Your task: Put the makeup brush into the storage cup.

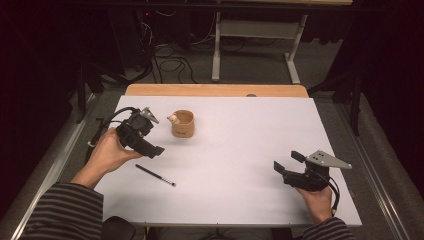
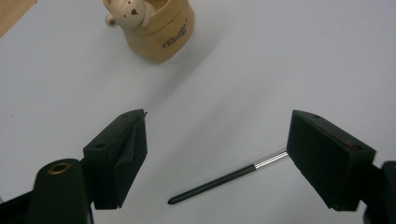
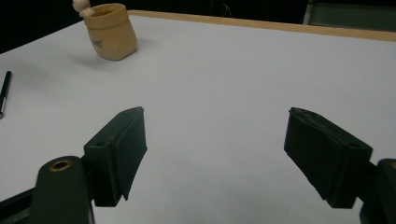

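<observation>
On the near left of the table, the left gripper (image 1: pixel 150 145) sits in the person's left hand (image 1: pixel 107 152), tipped down toward the white tabletop (image 1: pixel 240 150). Its jaws stand wide apart with nothing between them; in the left gripper view they frame bare white surface and part of a pen (image 2: pixel 229 179). The pen is black with a silver end, and it lies flat on the table just in front of that gripper, slanting across the surface. In the left gripper view its silver end runs behind the right-hand jaw, while its dark tip points toward the lower middle of that view. The jaws hang over it without touching it.

A little farther out, beyond the left gripper, stands a small tan pot (image 1: pixel 183 124), upright, with a little bear figure (image 1: pixel 173 119) peeking over its rim on the side facing that gripper. Pot and pen are well apart.

Across the table, at the near right, the right gripper (image 1: pixel 289 162) is held low in the right hand (image 1: pixel 317 200), a grey three-cornered plate on top of it. Its jaws are also spread wide and hold nothing; ahead of them lies plain white surface. Striped sleeves (image 1: pixel 65 212) come in from the near edge.
</observation>
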Demonstrator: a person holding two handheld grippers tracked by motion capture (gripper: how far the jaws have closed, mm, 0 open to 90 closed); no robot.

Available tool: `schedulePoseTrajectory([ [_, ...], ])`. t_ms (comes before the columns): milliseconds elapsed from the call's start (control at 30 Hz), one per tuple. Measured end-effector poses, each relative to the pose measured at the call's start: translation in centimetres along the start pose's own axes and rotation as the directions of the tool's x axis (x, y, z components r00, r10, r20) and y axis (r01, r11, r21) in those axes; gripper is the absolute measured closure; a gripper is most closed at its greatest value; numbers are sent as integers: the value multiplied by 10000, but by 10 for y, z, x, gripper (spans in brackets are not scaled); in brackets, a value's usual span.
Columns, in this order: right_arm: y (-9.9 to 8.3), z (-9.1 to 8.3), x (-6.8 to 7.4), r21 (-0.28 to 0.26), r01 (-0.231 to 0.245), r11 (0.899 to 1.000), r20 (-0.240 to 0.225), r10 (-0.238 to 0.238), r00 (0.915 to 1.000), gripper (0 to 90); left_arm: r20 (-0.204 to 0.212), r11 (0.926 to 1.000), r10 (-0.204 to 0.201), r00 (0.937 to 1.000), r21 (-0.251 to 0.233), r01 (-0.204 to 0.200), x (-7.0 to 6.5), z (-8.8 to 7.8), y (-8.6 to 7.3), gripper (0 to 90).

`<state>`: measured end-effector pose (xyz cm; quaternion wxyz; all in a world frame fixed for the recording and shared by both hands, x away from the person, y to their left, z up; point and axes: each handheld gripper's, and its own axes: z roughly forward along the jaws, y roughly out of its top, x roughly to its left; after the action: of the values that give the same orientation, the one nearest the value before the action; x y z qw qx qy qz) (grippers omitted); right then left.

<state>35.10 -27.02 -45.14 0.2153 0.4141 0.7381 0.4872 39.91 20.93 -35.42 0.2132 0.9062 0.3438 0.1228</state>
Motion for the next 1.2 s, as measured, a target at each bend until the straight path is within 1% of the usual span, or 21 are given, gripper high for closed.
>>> schedulePoseTrajectory([
  [100, 0, 0, 0, -9, 7, 10000, 8, -7, 10000, 220, 7, 10000, -9, 10000, 86, 9, 1, 1, 0, 205],
  [267, 0, 0, 0, 6, 23, 10000, 14, -23, 10000, 221, 118, 9997, 154, 9998, 183, -156, -2, 2, 0, 195],
  [300, 0, 1, 0, 41, 18, 10000, 13, -18, 10000, 222, 177, 9992, 246, 9995, 313, -252, -3, 3, 1, 194],
  [400, 0, 1, 0, 31, 11, 10000, 69, -11, 10000, 226, 187, 9986, 300, 9994, 438, -308, -3, 4, 1, 194],
  [467, 0, 1, 0, -25, 7, 10000, 81, -7, 10000, 228, 176, 9974, 420, 9990, 586, -429, -4, 4, 1, 194],
  [533, 0, 0, 0, -38, 25, 10000, 99, -25, 9999, 228, 176, 9966, 512, 9985, 637, -522, -5, 5, 1, 196],
  [567, 0, 0, 0, -39, 10, 10000, 107, -10, 9999, 229, 227, 9949, 616, 9978, 780, -632, -7, 7, 0, 196],
  [600, 0, 0, 0, -52, 6, 10000, 102, -5, 9999, 230, 227, 9949, 616, 9978, 780, -632, -7, 7, 0, 198],
  [633, 0, 0, 1, -51, 5, 10000, 100, -4, 9999, 230, 327, 9929, 705, 9970, 936, -733, -8, 8, 0, 205],
  [700, 0, 0, 1, -20, 41, 10000, 83, -41, 10000, 231, 420, 9909, 780, 9961, 1063, -821, -9, 10, 0, 211],
  [733, 0, 0, 1, -20, 41, 10000, 83, -41, 10000, 231, 420, 9909, 780, 9961, 1063, -821, -9, 10, 0, 216],
  [767, 0, 0, 1, 33, 33, 10000, 55, -33, 10000, 231, 518, 9894, 796, 9955, 1179, -852, -9, 12, 0, 221],
  [1000, 0, 0, 0, 16, 26, 10000, 83, -26, 10000, 232, 643, 9869, 813, 9946, 1342, -894, -10, 15, 0, 224],
  [1200, 0, 0, 0, 44, 15, 10000, 47, -15, 10000, 232, 695, 9849, 762, 9947, 1506, -860, -11, 23, -5, 226],
])
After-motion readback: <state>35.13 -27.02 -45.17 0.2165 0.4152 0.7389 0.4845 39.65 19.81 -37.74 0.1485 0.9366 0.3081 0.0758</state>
